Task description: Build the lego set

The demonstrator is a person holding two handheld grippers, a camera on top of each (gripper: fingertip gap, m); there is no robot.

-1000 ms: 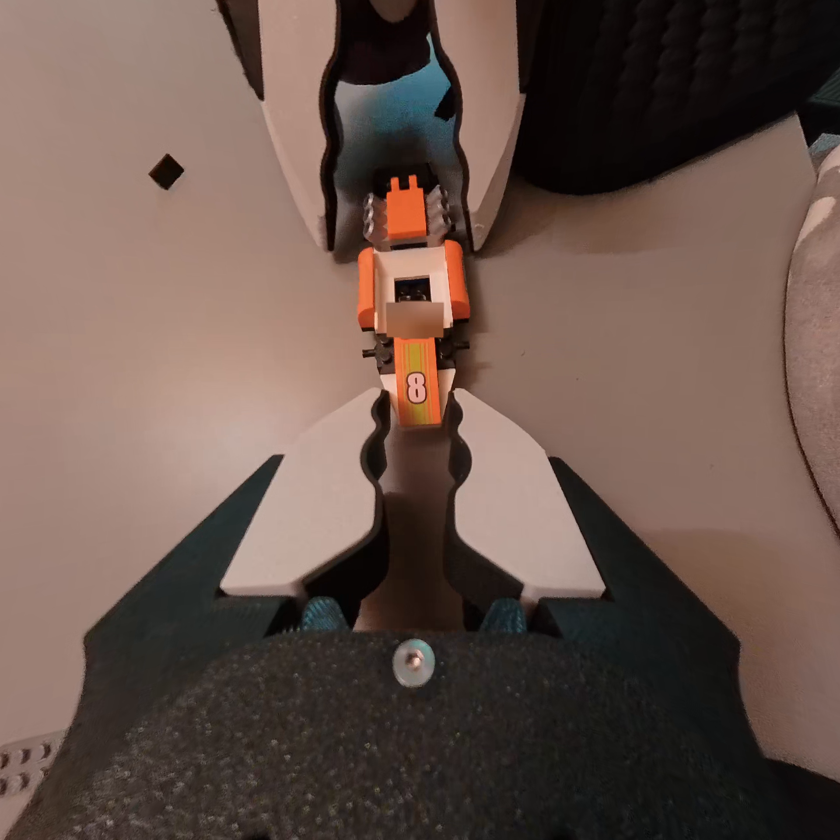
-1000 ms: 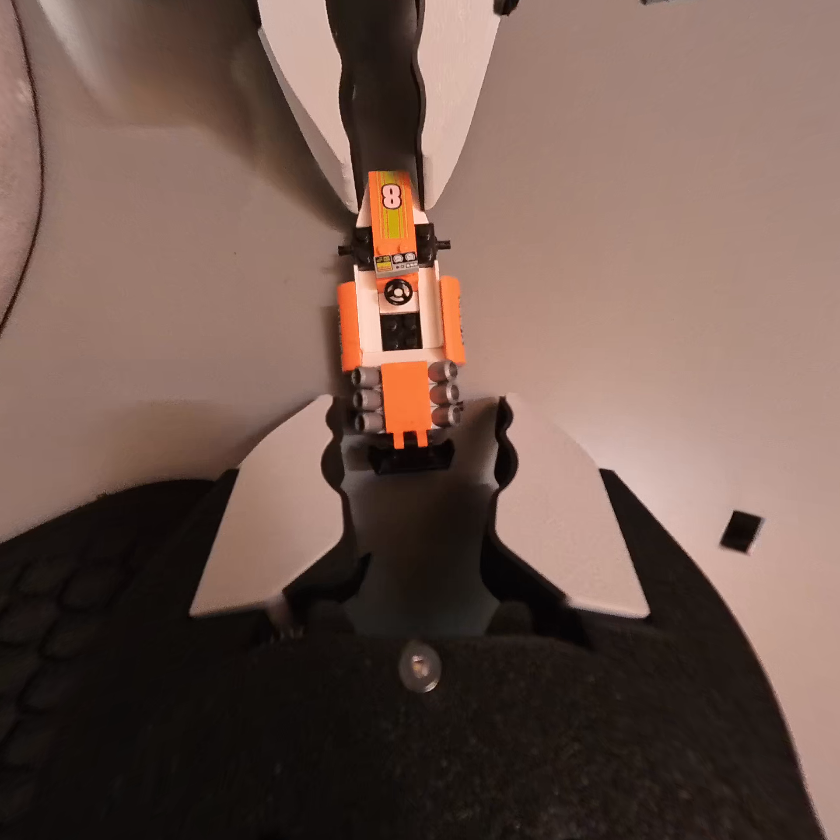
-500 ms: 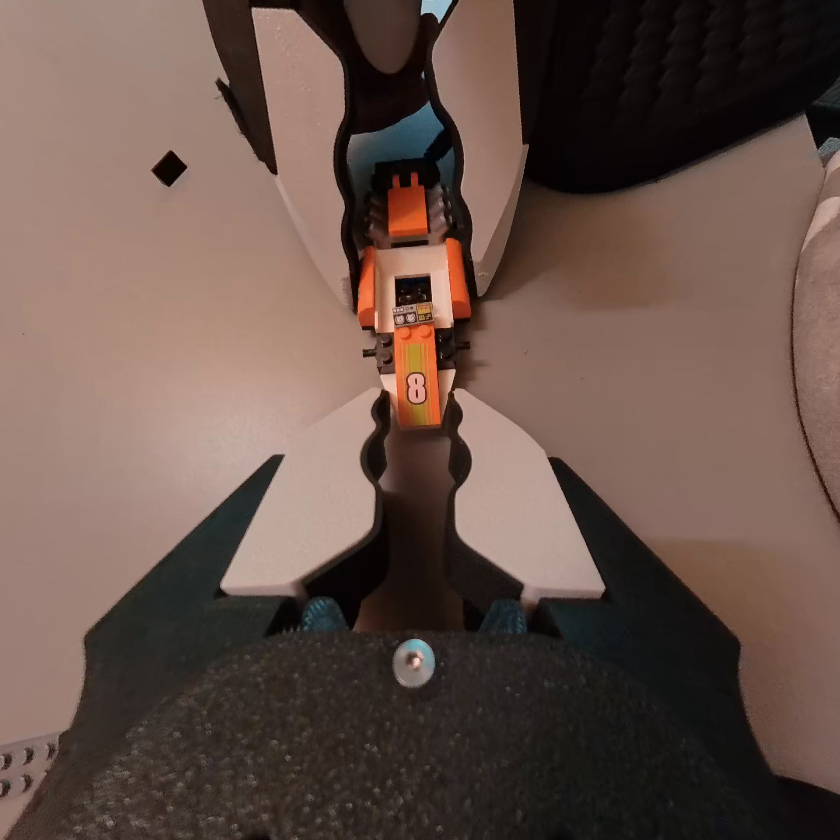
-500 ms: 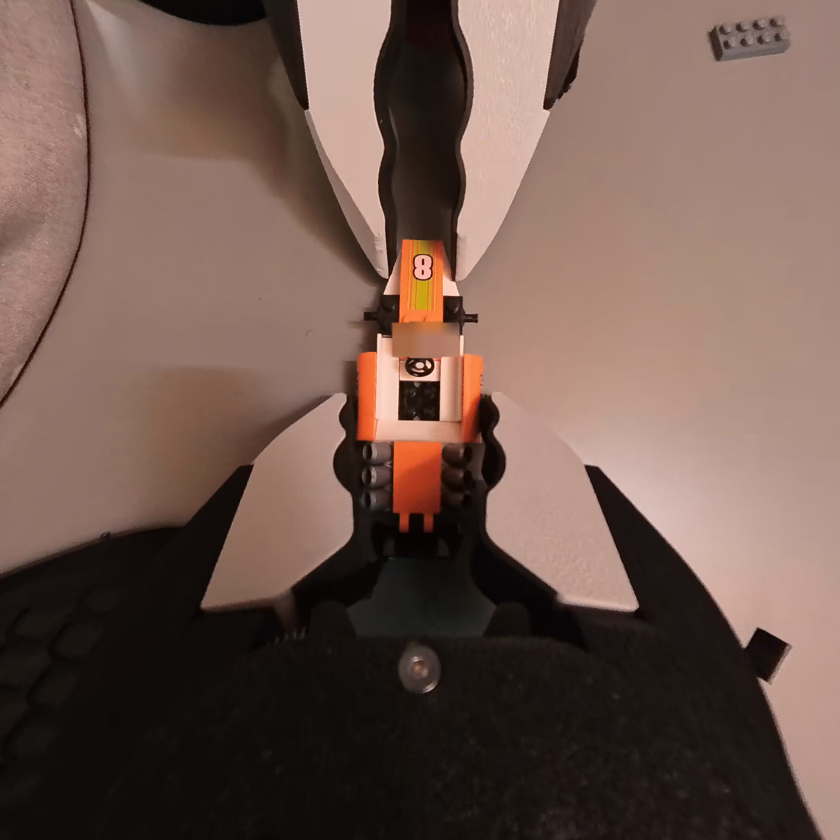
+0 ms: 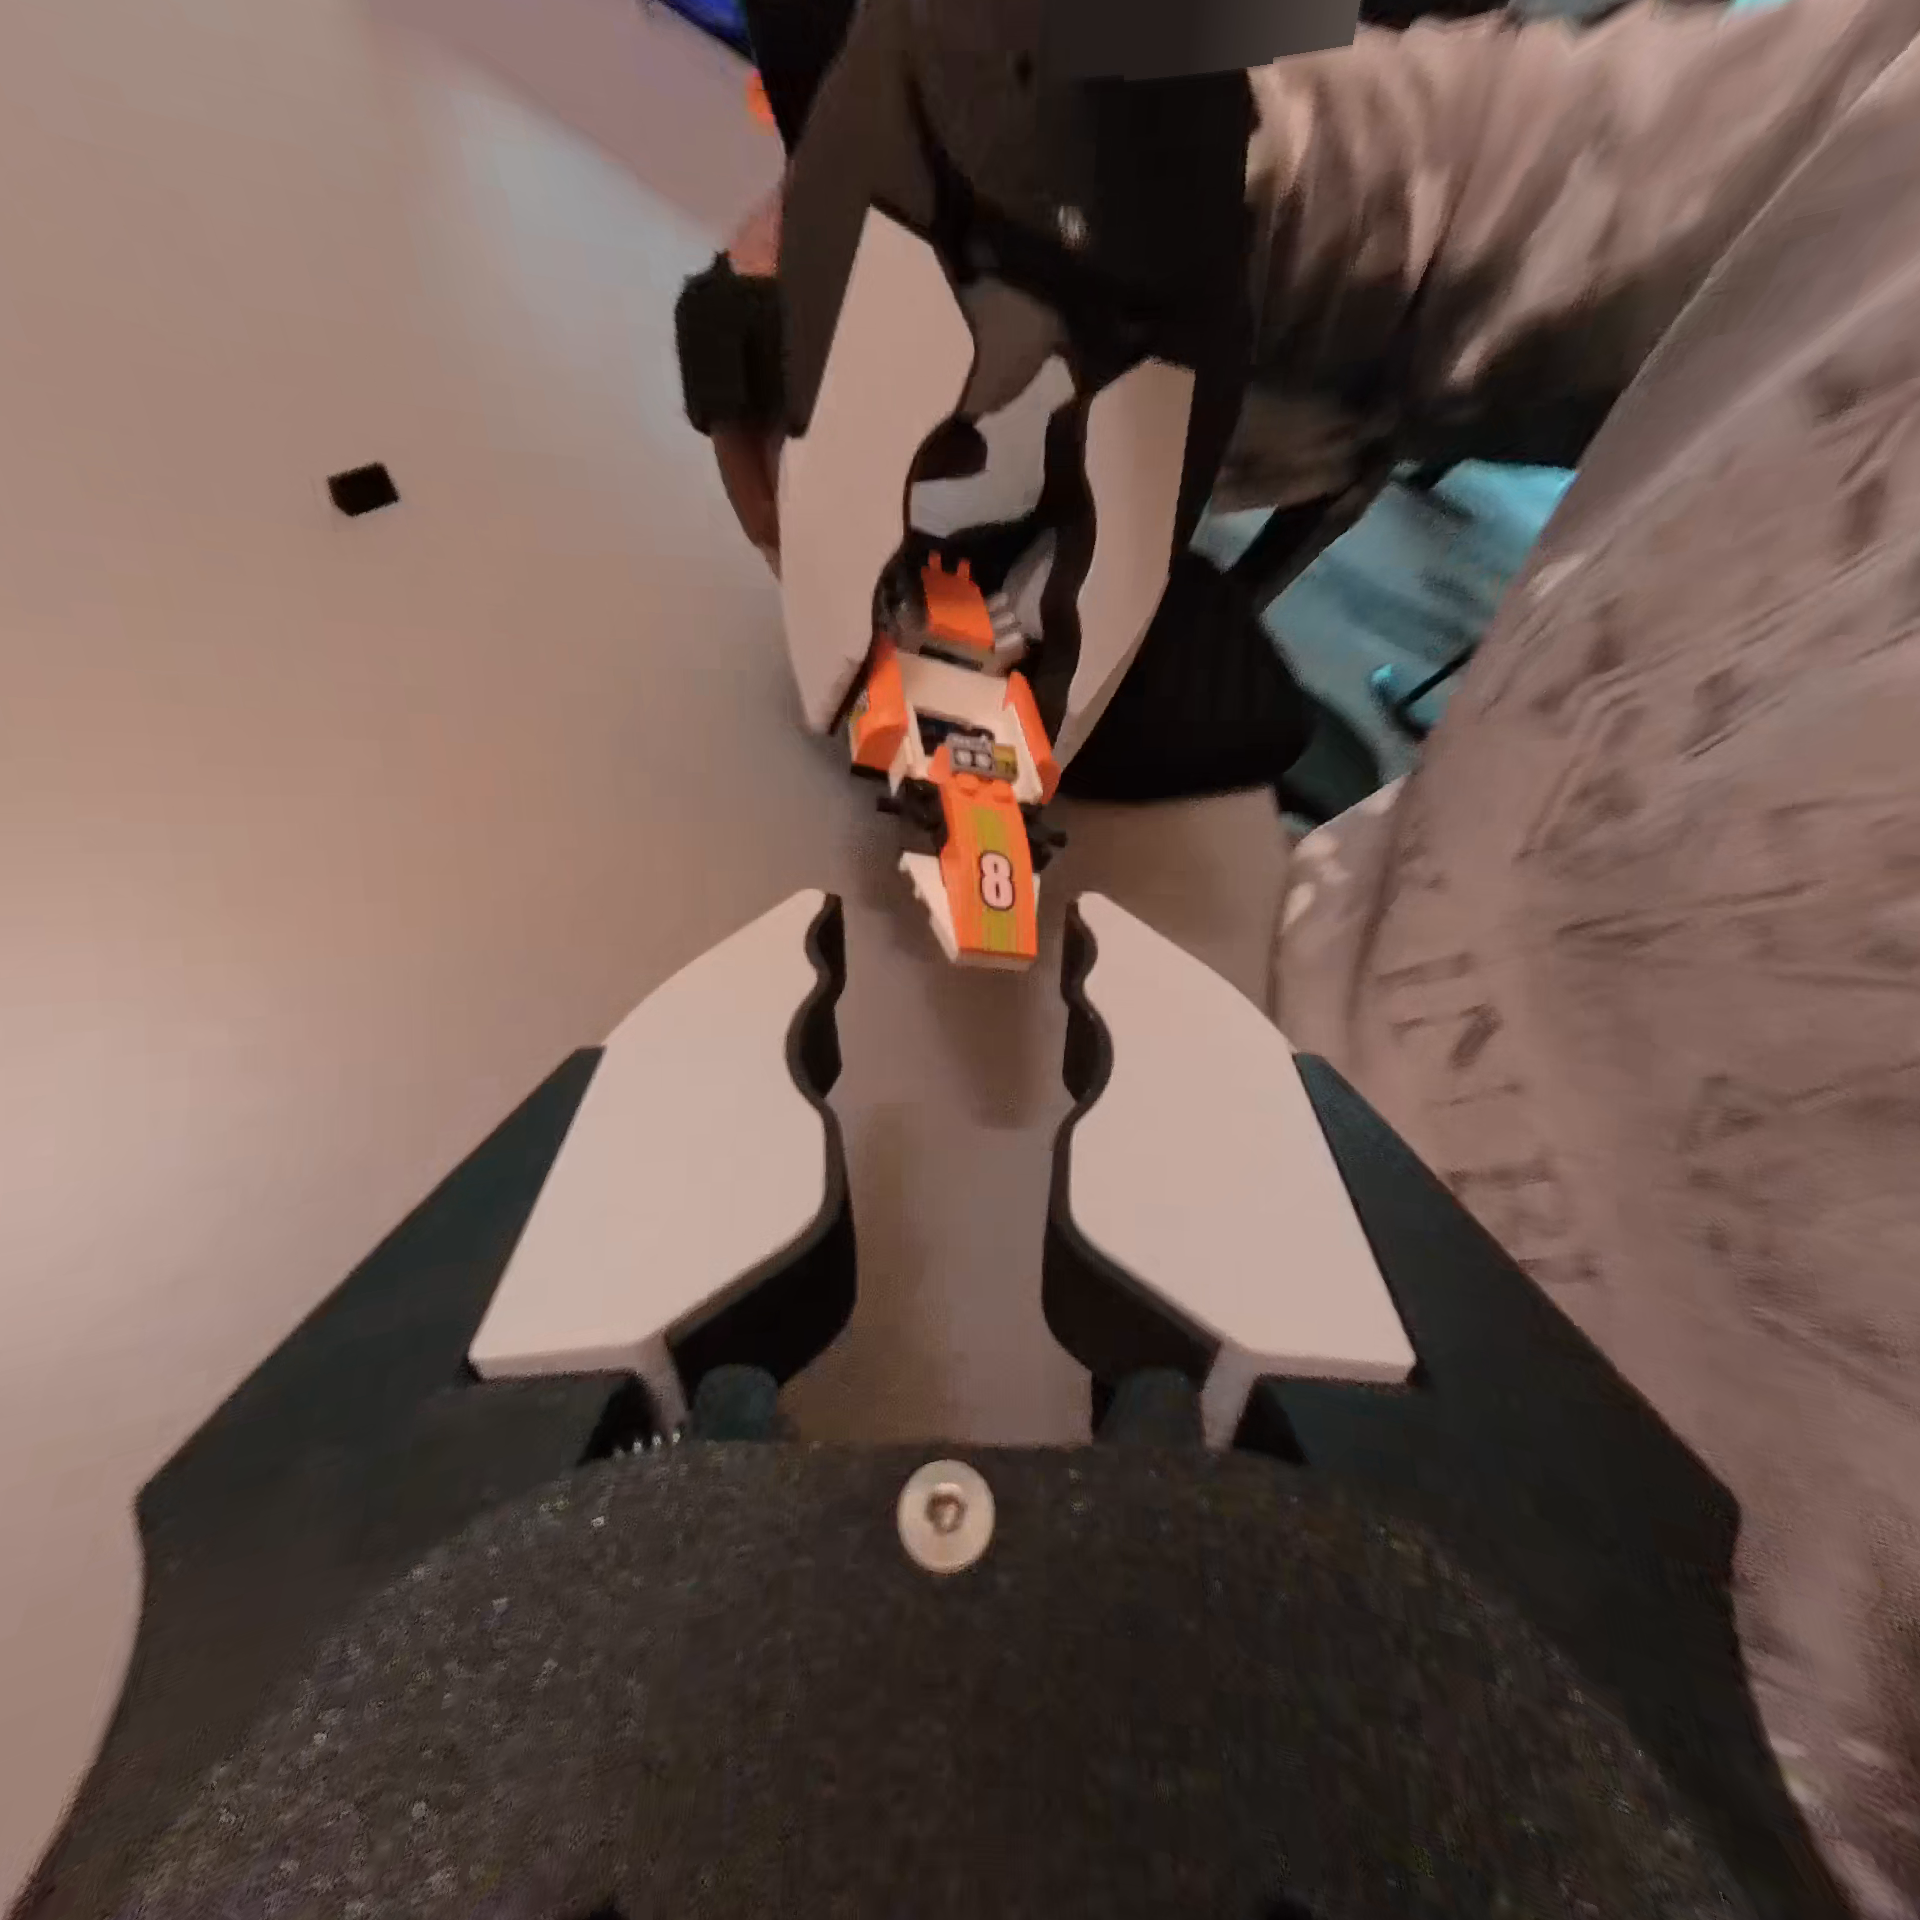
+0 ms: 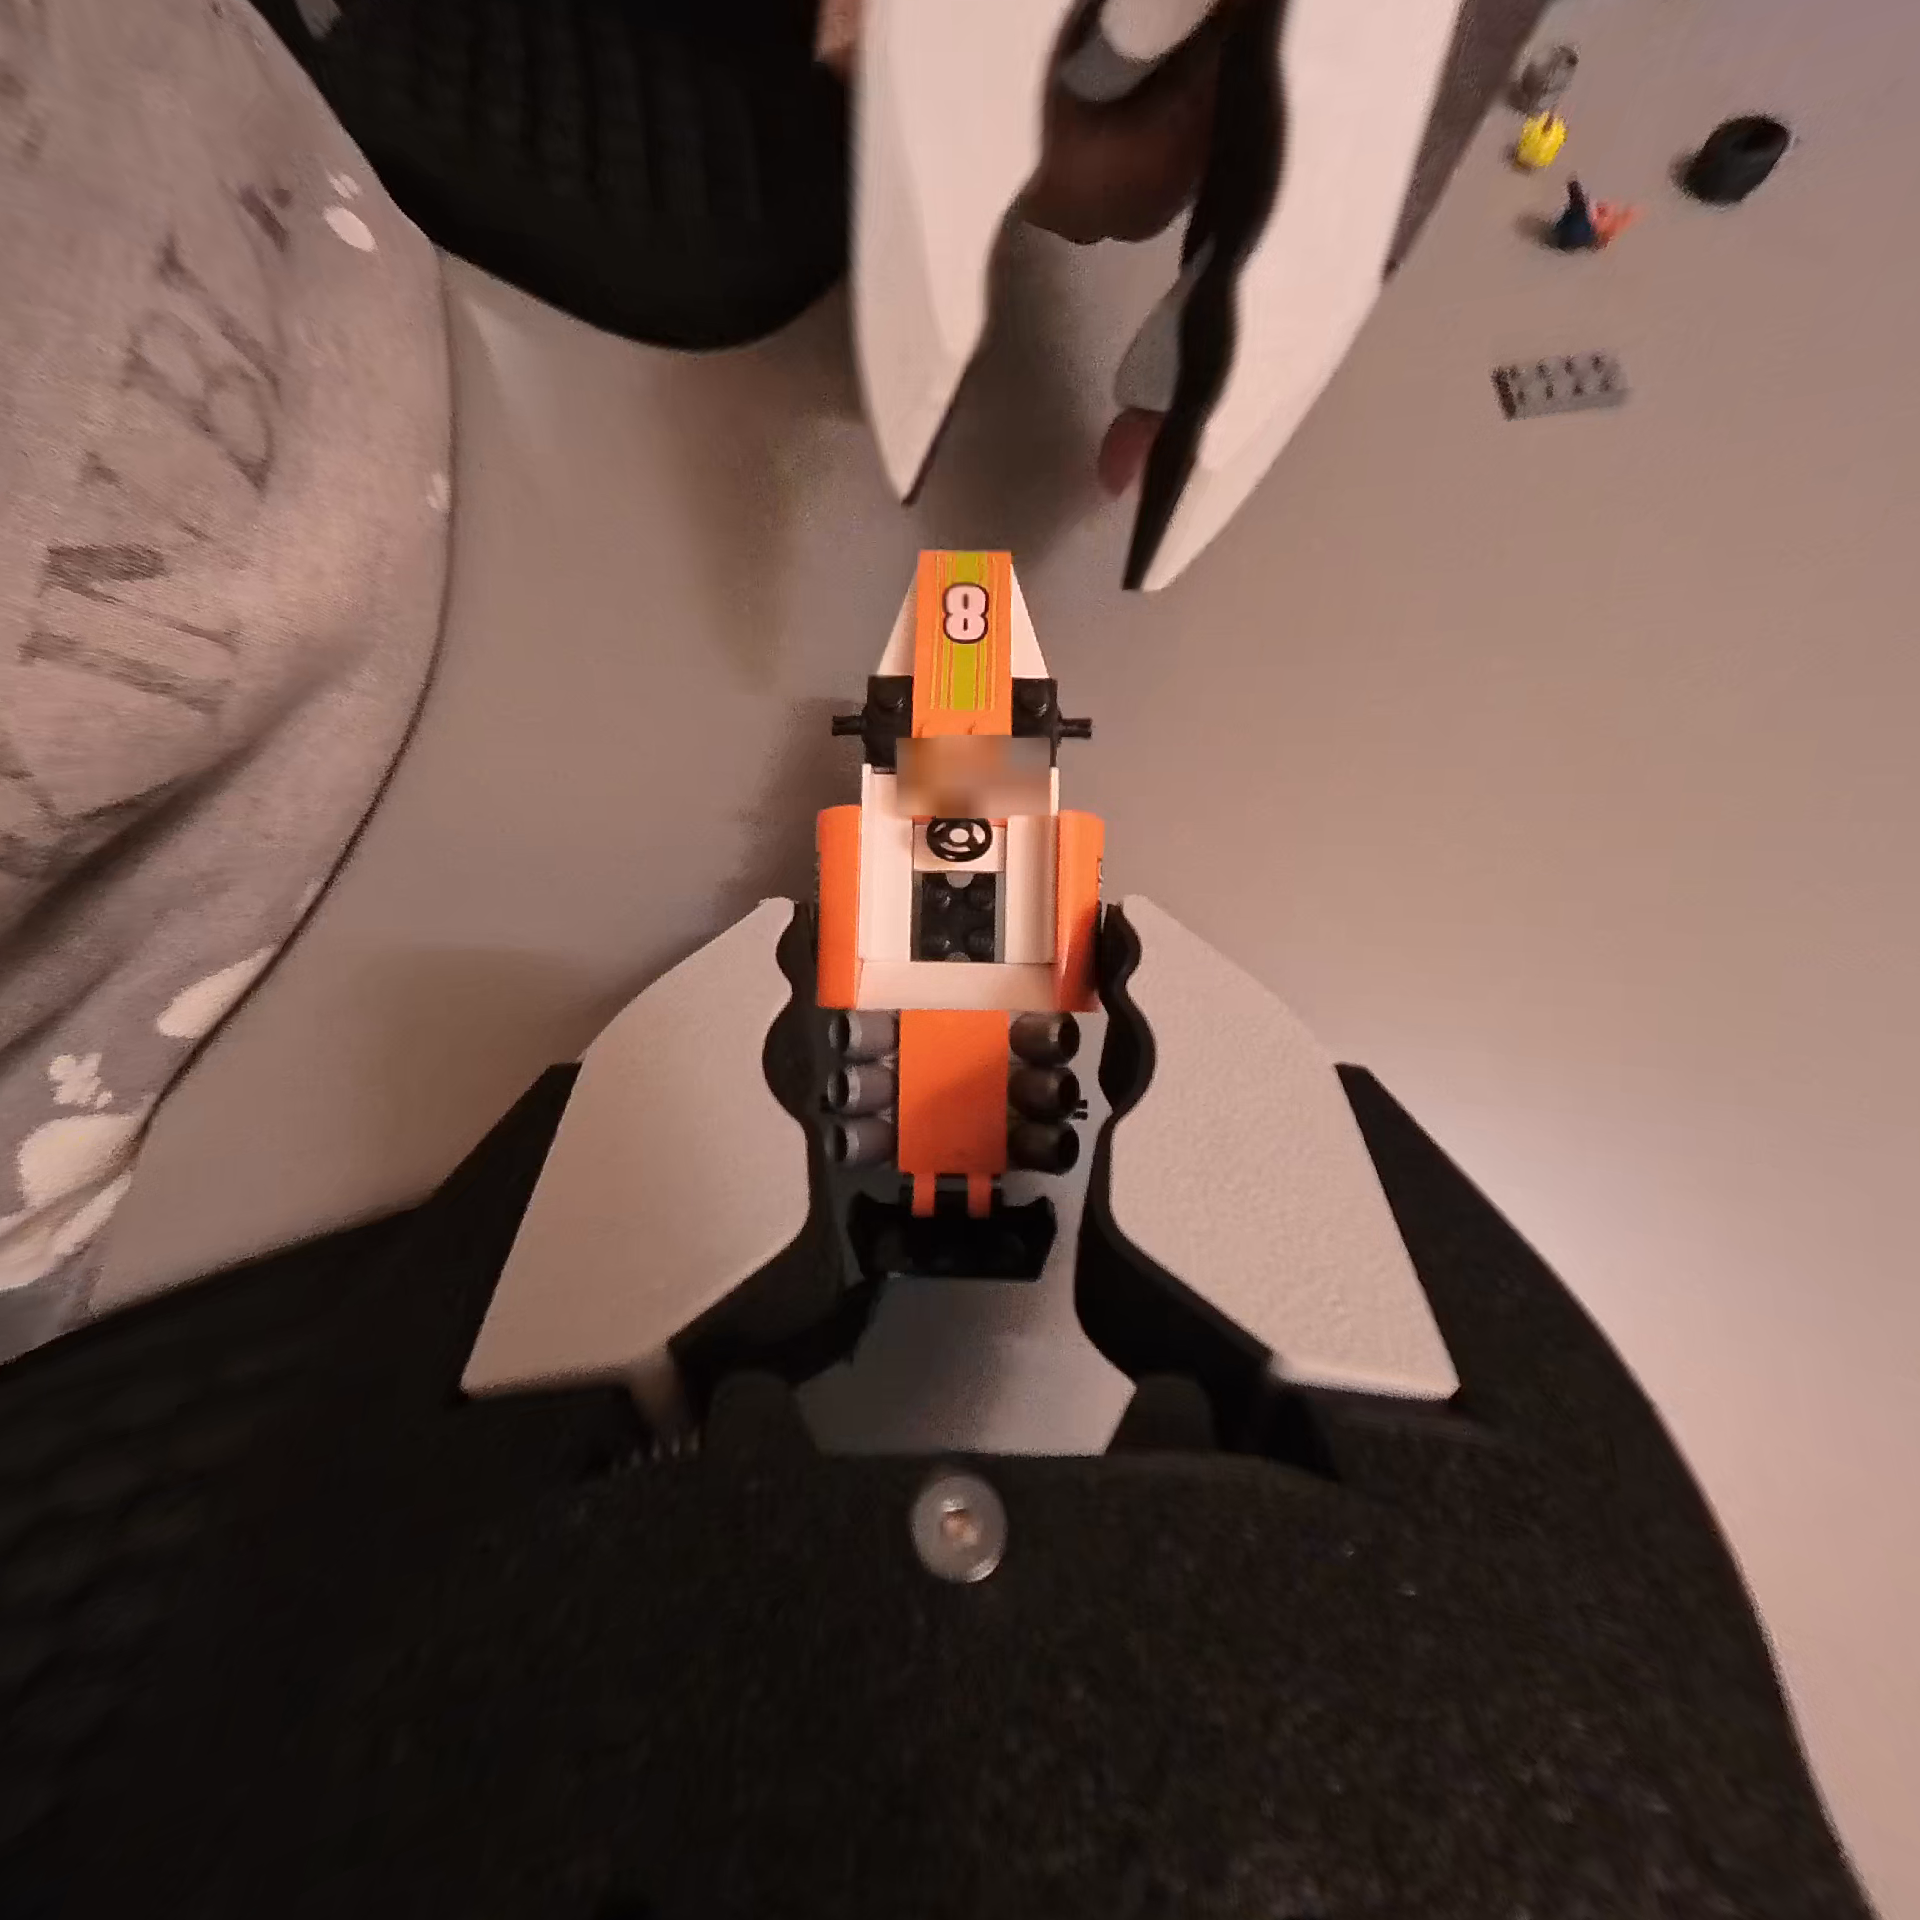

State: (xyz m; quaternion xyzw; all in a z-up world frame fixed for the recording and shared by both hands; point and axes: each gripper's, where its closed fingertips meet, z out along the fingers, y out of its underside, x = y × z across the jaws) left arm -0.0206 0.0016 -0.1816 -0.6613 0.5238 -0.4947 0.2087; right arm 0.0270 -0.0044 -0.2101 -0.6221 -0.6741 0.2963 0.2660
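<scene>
The right tool (image 6: 951,935) is now gripping and lifting the orange-and-white brick racing car (image 6: 961,883); the left tool (image 5: 951,914) is standing open, having released its nose, so the hand-over is done.

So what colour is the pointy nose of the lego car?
The nose is orange with a yellow-green stripe and white sides, clearest in the right wrist view.

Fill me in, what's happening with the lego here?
A person is building a small orange and white lego car with two handheld grippers. The right gripper is shut on the car's rear half, holding it above the pale table. The left gripper is open, just off the car's nose and not touching it. Loose pieces, including a grey brick, lie on the table.
</scene>
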